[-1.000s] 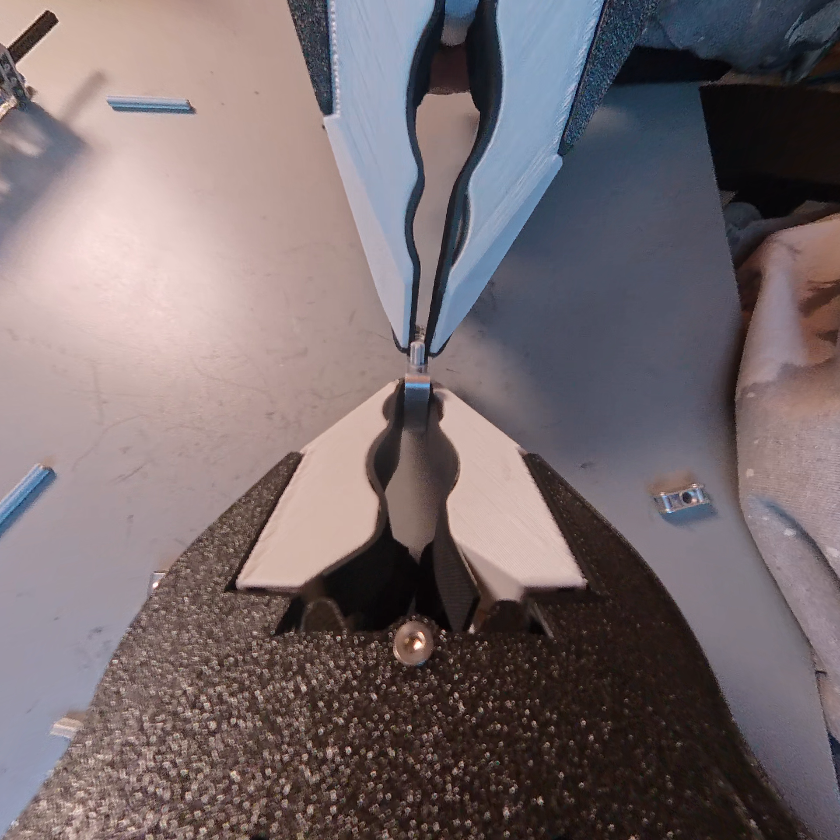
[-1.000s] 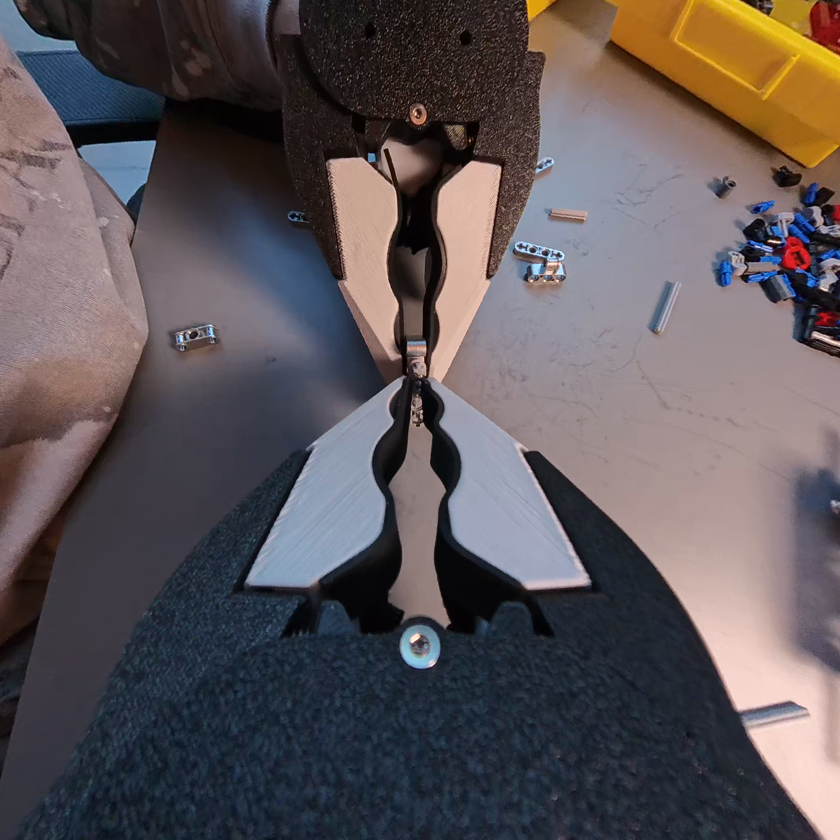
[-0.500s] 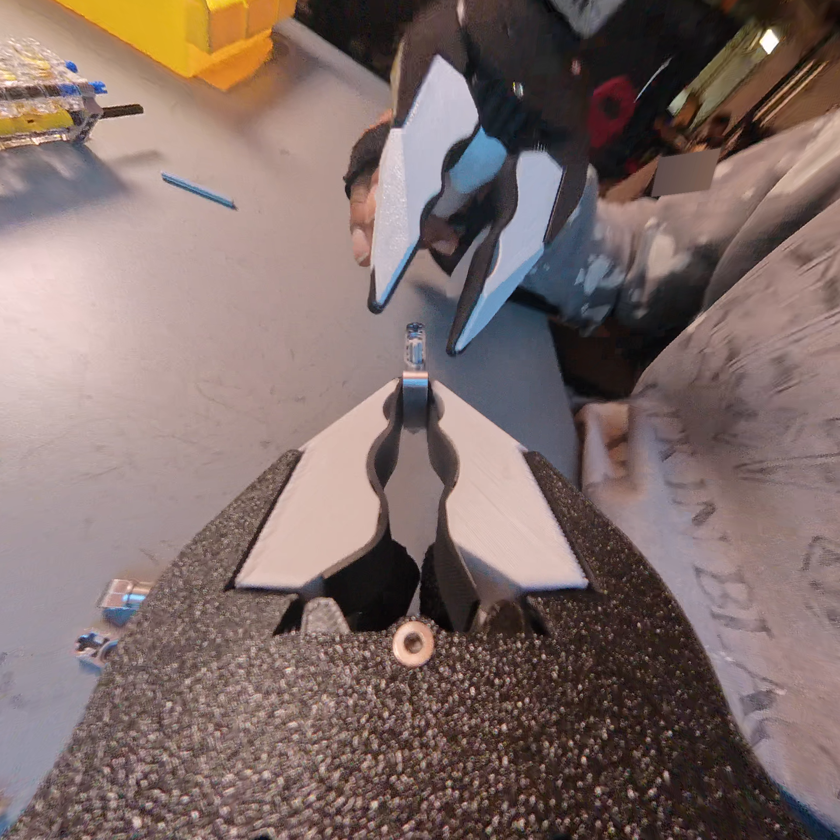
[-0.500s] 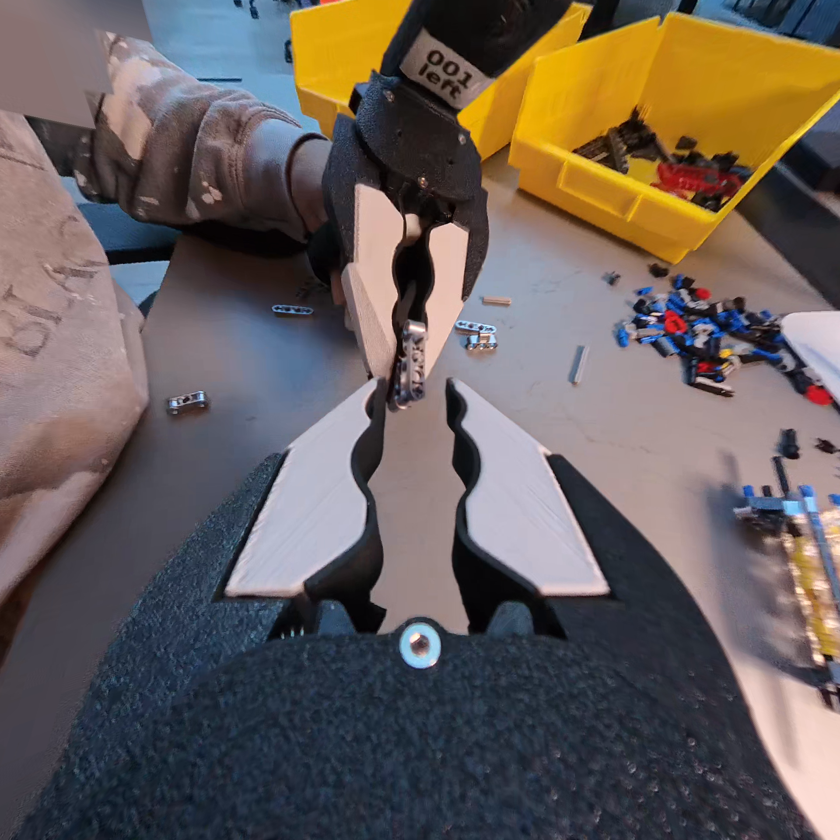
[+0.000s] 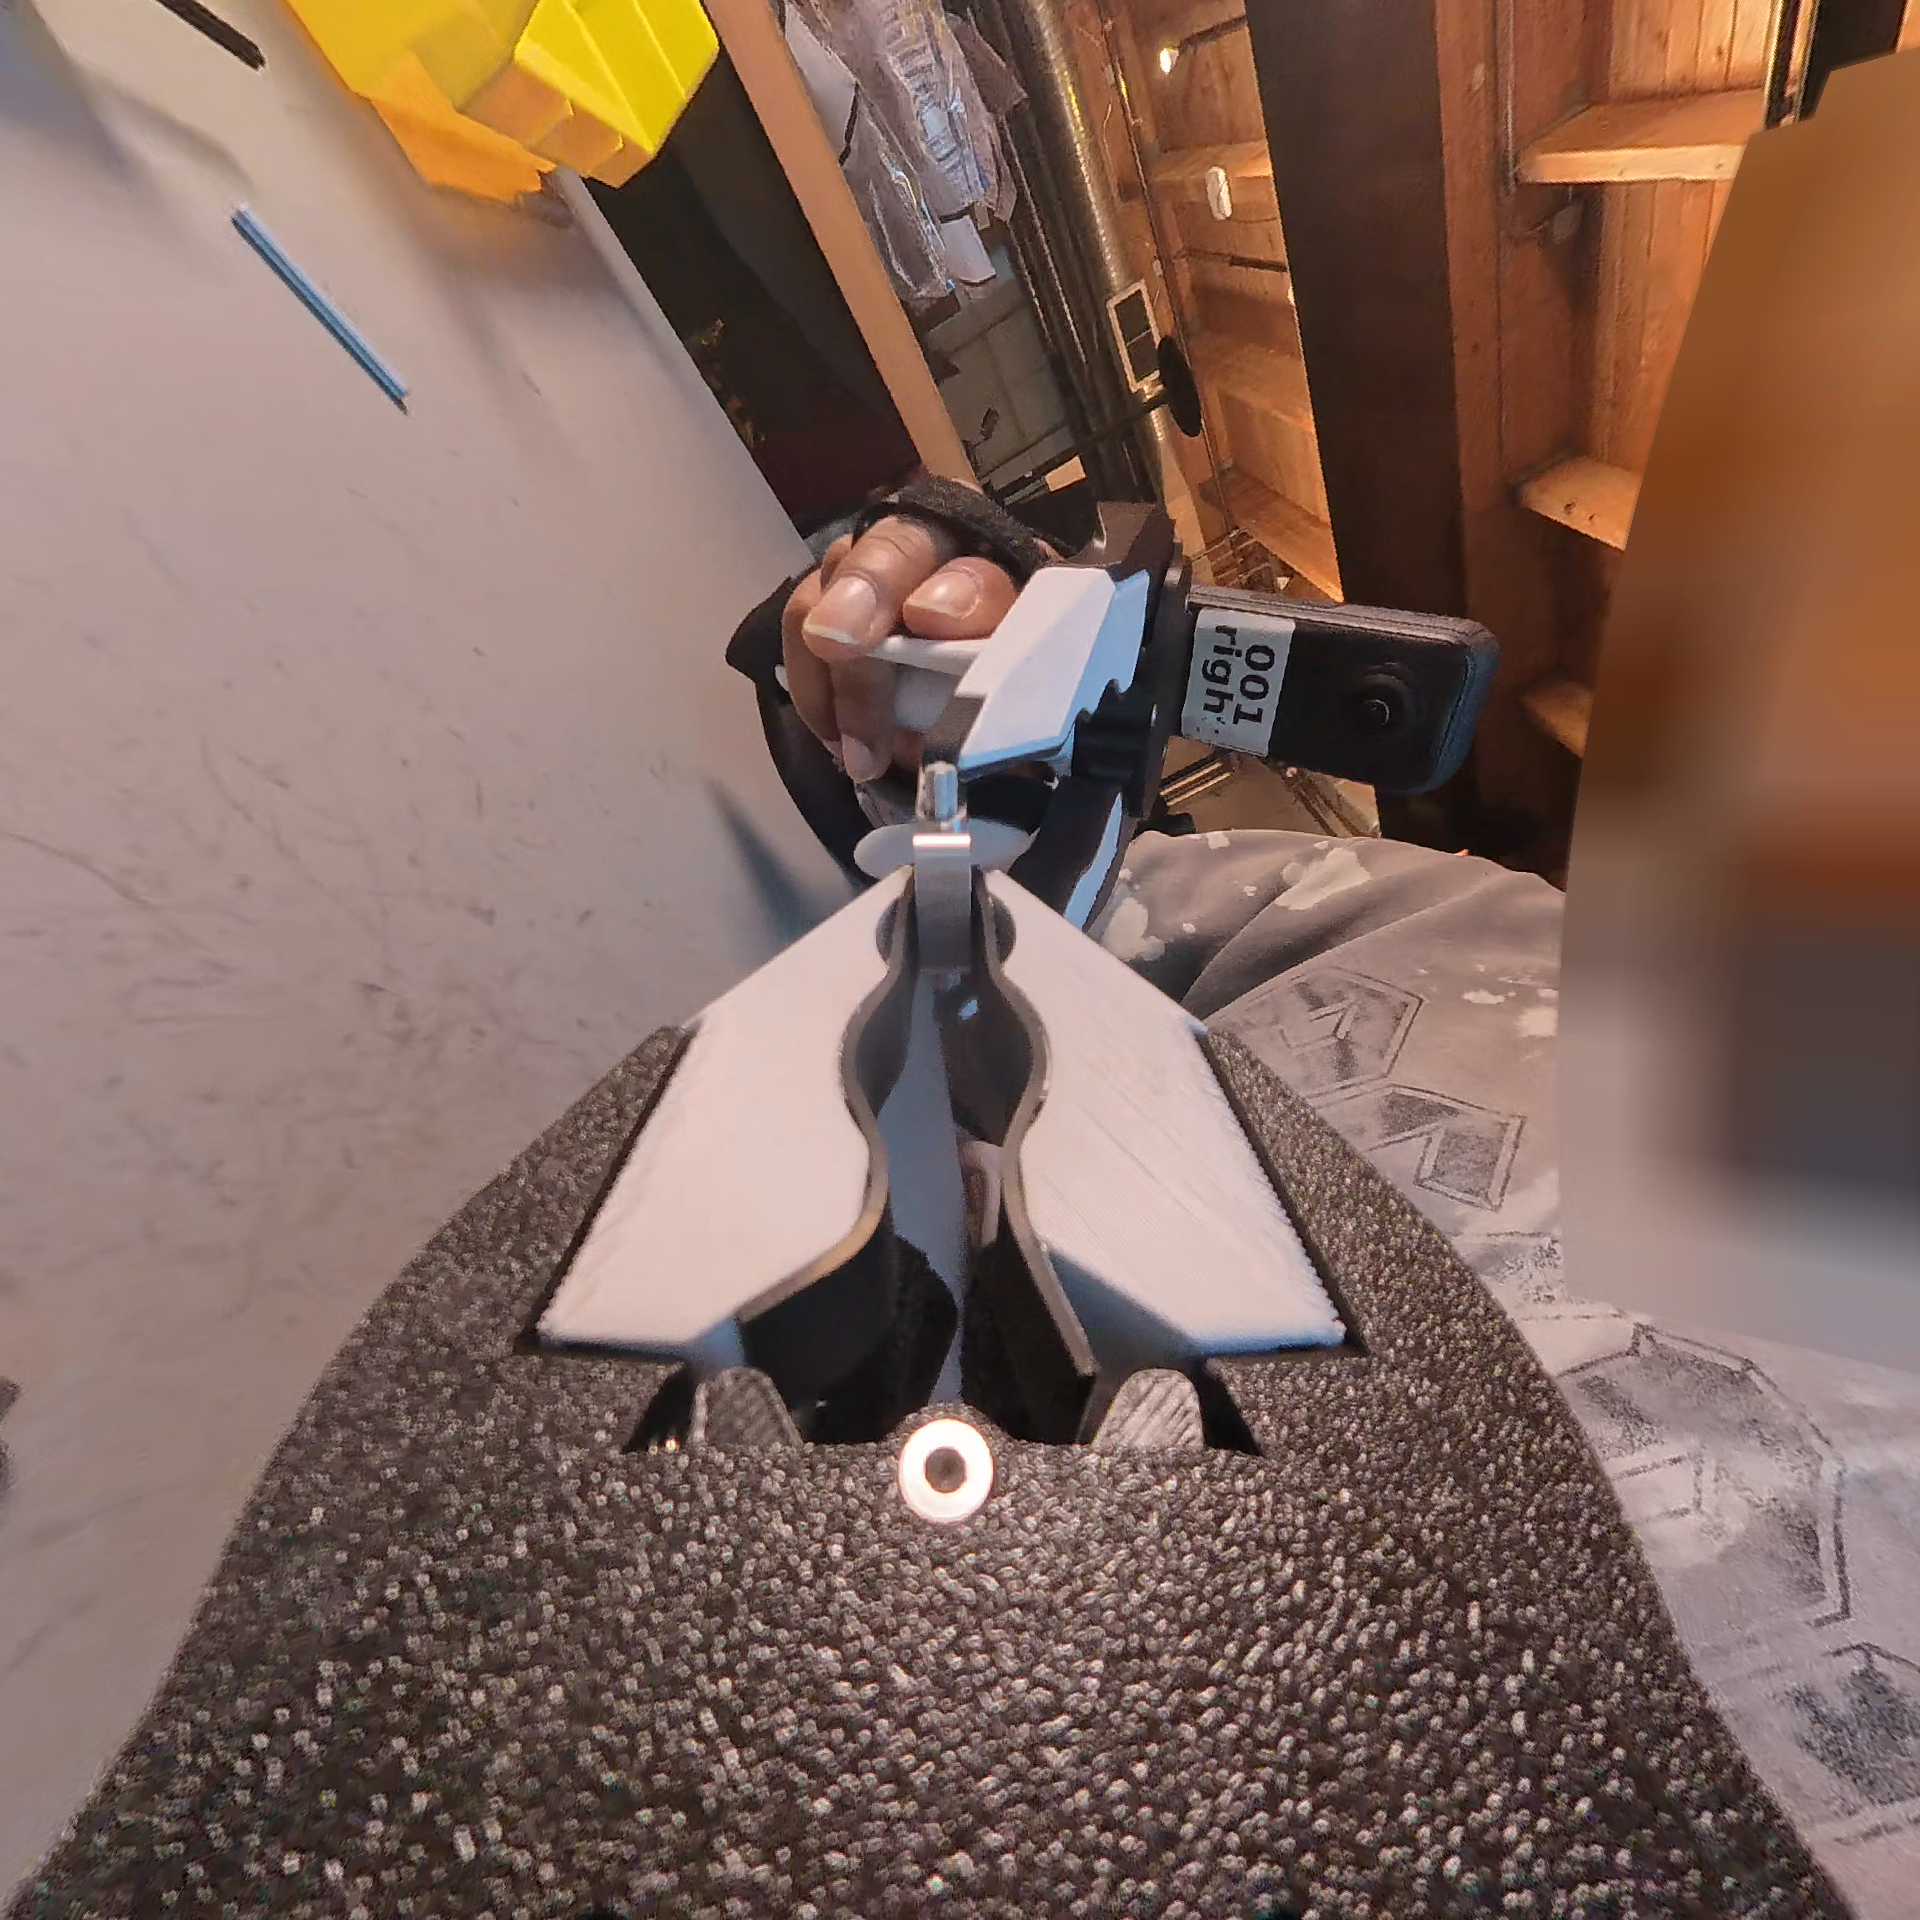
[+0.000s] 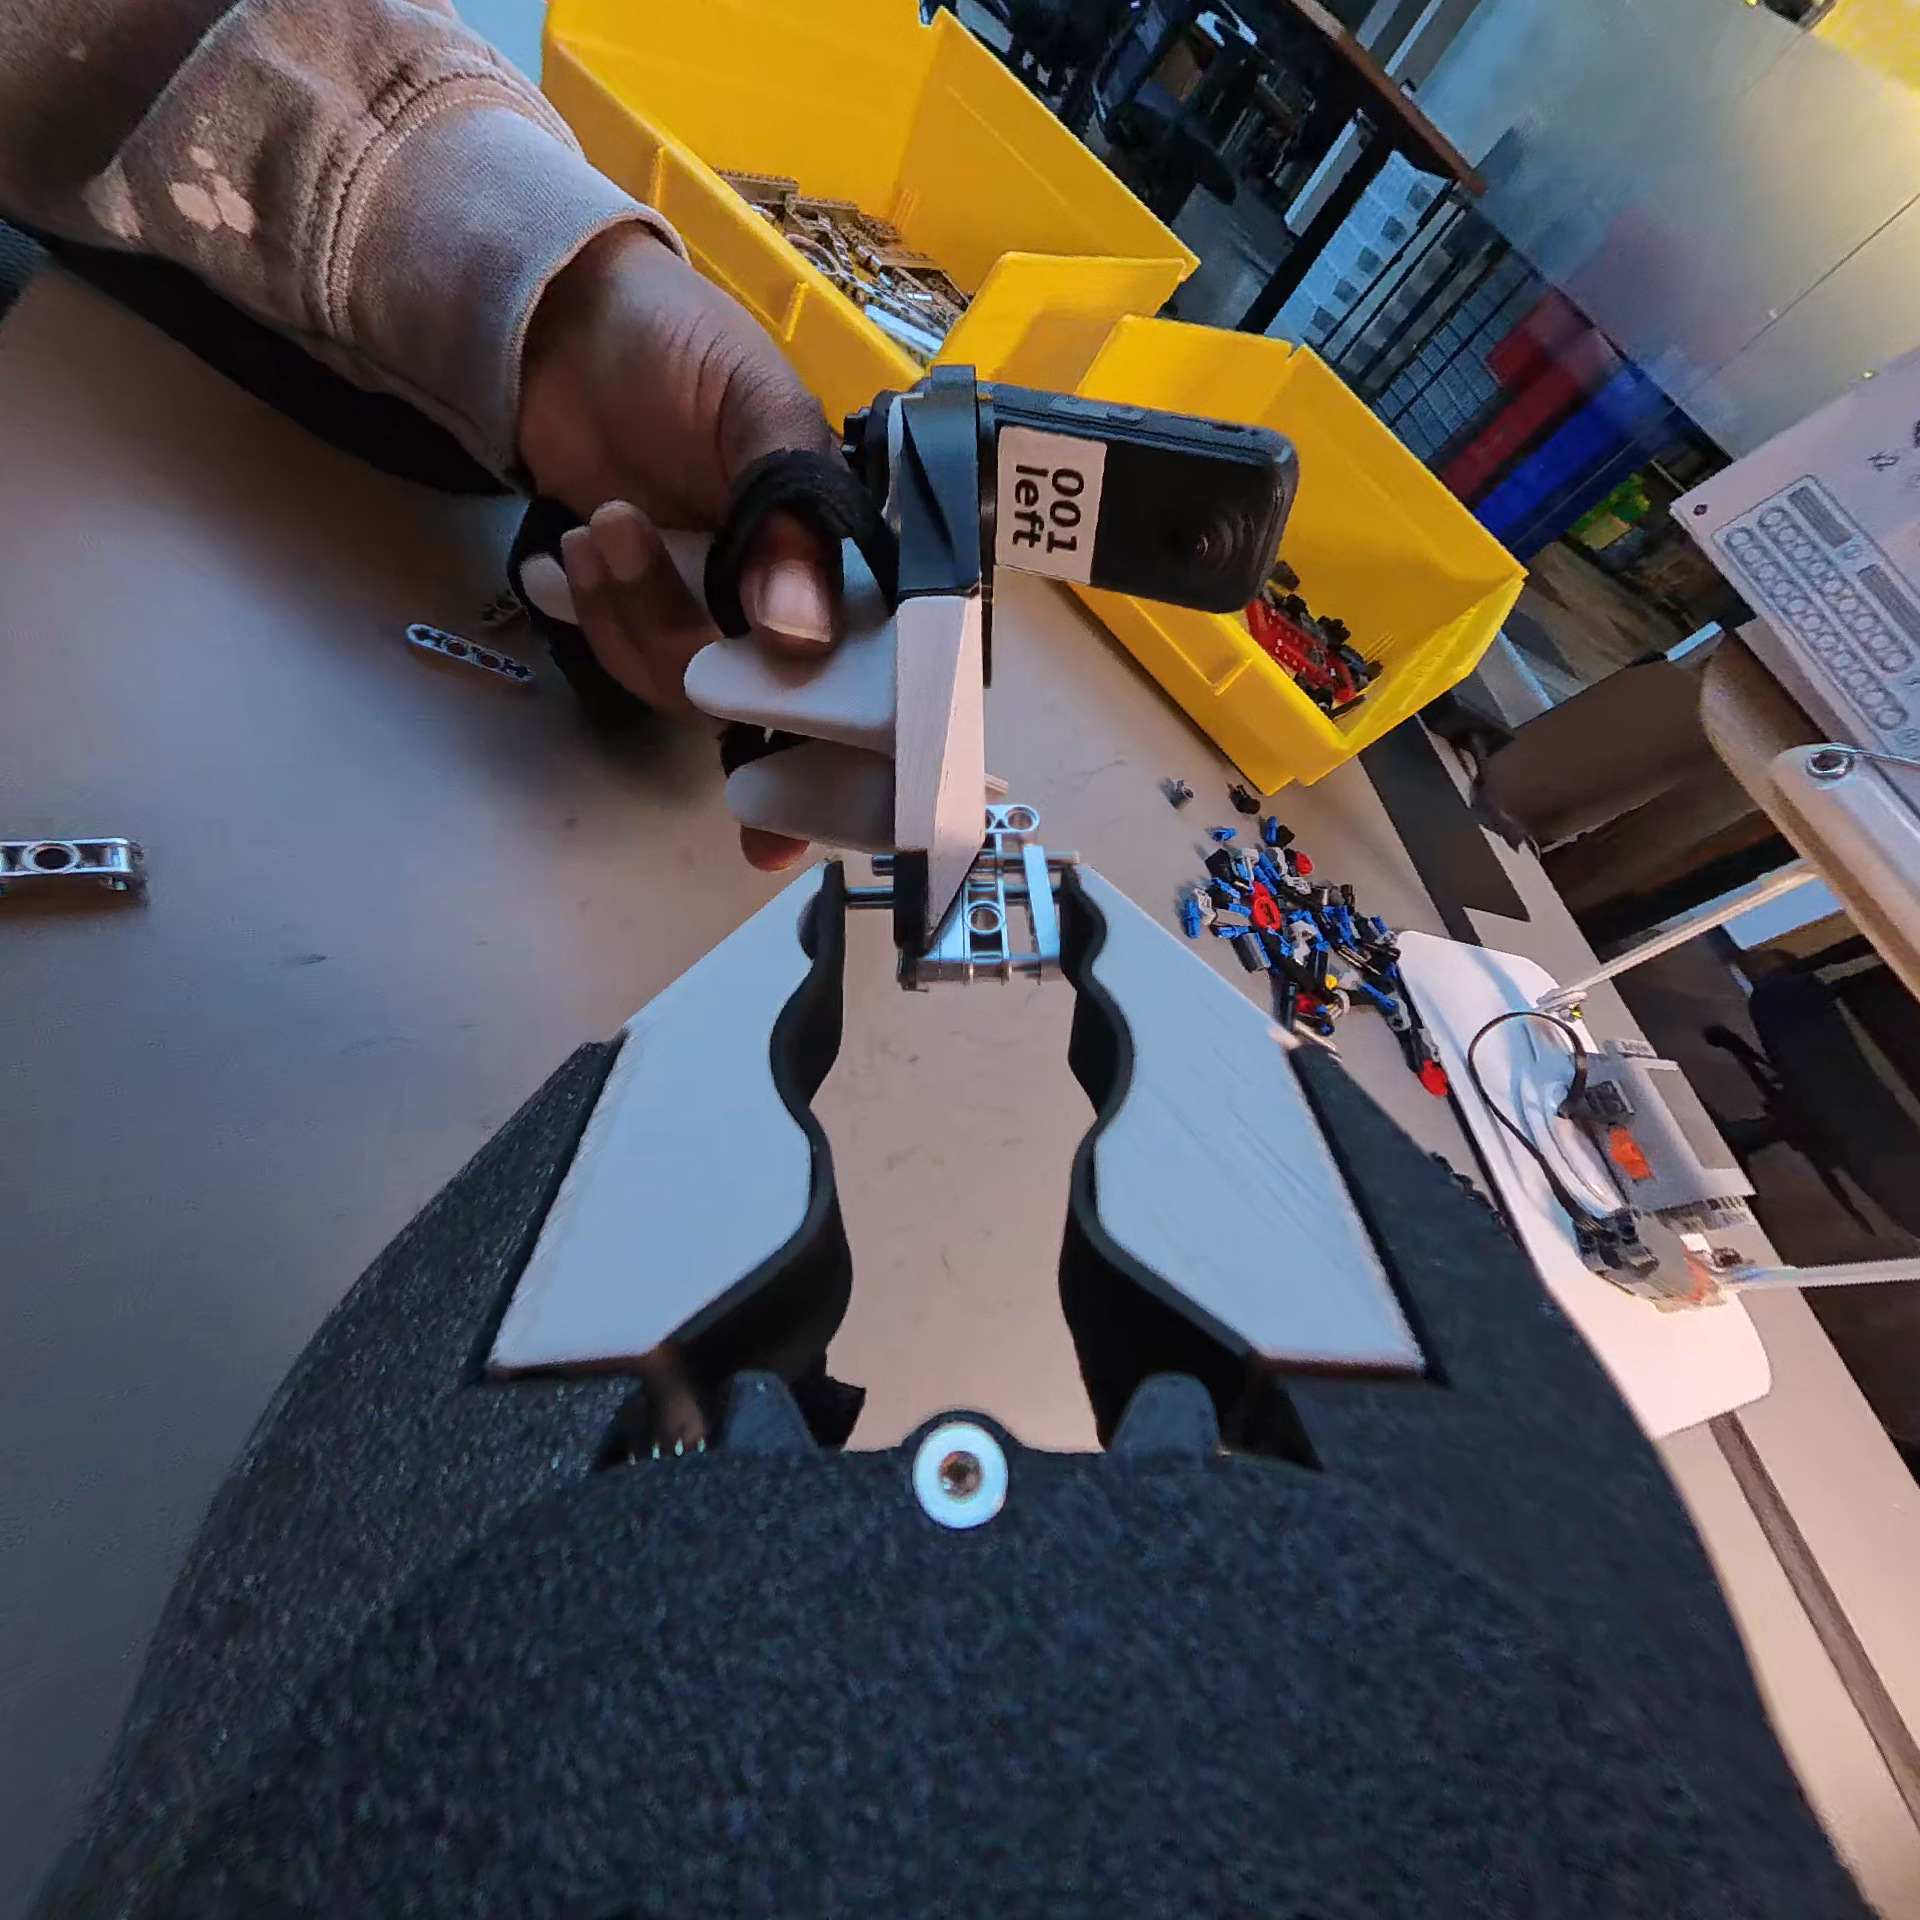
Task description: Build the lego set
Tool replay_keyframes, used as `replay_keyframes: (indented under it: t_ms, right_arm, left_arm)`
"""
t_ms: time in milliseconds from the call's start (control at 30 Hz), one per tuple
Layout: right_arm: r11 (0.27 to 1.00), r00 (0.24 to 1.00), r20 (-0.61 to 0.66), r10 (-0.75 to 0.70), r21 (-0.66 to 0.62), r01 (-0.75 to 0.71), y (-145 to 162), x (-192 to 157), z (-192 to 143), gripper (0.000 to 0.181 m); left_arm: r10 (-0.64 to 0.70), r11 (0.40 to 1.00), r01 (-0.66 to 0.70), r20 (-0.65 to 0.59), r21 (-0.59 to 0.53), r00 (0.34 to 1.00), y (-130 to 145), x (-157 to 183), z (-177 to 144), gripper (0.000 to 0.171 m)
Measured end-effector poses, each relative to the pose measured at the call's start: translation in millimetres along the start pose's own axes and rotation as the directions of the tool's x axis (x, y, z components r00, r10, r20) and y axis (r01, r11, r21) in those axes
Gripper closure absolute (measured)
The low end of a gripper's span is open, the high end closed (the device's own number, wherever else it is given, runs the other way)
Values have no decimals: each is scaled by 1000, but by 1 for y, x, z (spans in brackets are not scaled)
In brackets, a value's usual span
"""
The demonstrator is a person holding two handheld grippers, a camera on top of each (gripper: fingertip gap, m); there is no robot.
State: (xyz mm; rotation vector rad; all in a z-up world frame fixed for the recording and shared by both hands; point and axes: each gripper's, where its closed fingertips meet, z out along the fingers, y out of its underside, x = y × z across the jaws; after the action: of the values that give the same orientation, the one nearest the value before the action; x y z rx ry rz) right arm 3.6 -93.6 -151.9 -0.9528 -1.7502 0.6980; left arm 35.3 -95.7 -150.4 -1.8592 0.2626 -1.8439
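Between left jaws, grey beam assembly [image 6: 987,914].

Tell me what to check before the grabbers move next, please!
1. Left gripper shut on the grey piece: ok.
2. Right gripper open: ok.
3. The grey piece lined up between the right gripper's fingers: ok.
4. Right fingers touching the piece: cannot tell.
5. Pile of small pieces off to the side, apart from both grippers: ok.
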Motion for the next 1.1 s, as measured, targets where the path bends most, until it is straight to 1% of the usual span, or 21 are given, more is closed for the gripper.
replay_keyframes:
  t_ms: [100, 133, 200, 267, 333, 400, 433, 467, 533, 600, 633, 733, 967, 1100]
  right_arm:
    - [1000, 1000, -2, -12, -4, 12, 1, -1, 0, 142]
    - [1000, 1000, 1, -12, -9, 12, 2, -2, 1, 139]
    - [1000, 1000, -8, -14, -12, 14, 2, -1, 2, 140]
    - [999, 1000, -4, 3, -37, -3, 7, -1, 4, 140]
    - [999, 1000, 9, 12, -34, -12, 9, -3, 4, 142]
    - [1000, 1000, -7, 2, -16, -2, 7, 0, 2, 150]
    - [1000, 1000, -10, 5, -16, -5, 6, 0, 2, 149]
    - [1000, 1000, -10, 9, -18, -10, 7, 1, 2, 148]
    - [999, 1000, -3, 26, -19, -26, 6, 0, 3, 135]
    - [999, 999, -12, 38, -20, -39, 5, 2, 4, 129]
    - [999, 999, -23, 37, -26, -37, 6, 3, 5, 130]
    - [998, 998, -35, 48, -29, -49, 5, 5, 5, 141]
    - [993, 992, -54, 113, -28, -115, 3, 11, 5, 142]
    - [992, 990, -75, 119, -19, -121, 0, 15, 5, 142]
  left_arm:
    - [-28, 1000, 28, -15, 7, 999, 0, 0, 0, 166]
    - [-31, 999, 32, -16, 8, 999, 1, 0, 0, 166]
    - [-35, 999, 35, -21, 10, 999, 1, 0, 0, 166]
    - [-37, 999, 37, -37, 10, 999, 2, 3, 0, 166]
    - [-26, 1000, 26, -35, -1, 999, 4, 5, 2, 166]
    - [-32, 999, 32, -46, 4, 998, 4, 7, 3, 166]
    - [-36, 999, 37, -49, 12, 998, 4, 7, 2, 166]
    - [-37, 999, 38, -47, 19, 998, 3, 6, 2, 166]
    - [-36, 998, 38, -37, 43, 999, -1, 4, -1, 166]
    - [-35, 997, 37, -31, 61, 999, -4, 3, -2, 166]
    - [-35, 997, 36, -31, 63, 999, -4, 3, -2, 166]
    - [-26, 997, 27, -17, 74, 1000, -5, 2, -1, 166]
    - [-14, 993, 16, -21, 116, 1000, -10, 4, -2, 166]
    - [-11, 988, 16, -30, 152, 999, -13, 7, -3, 165]
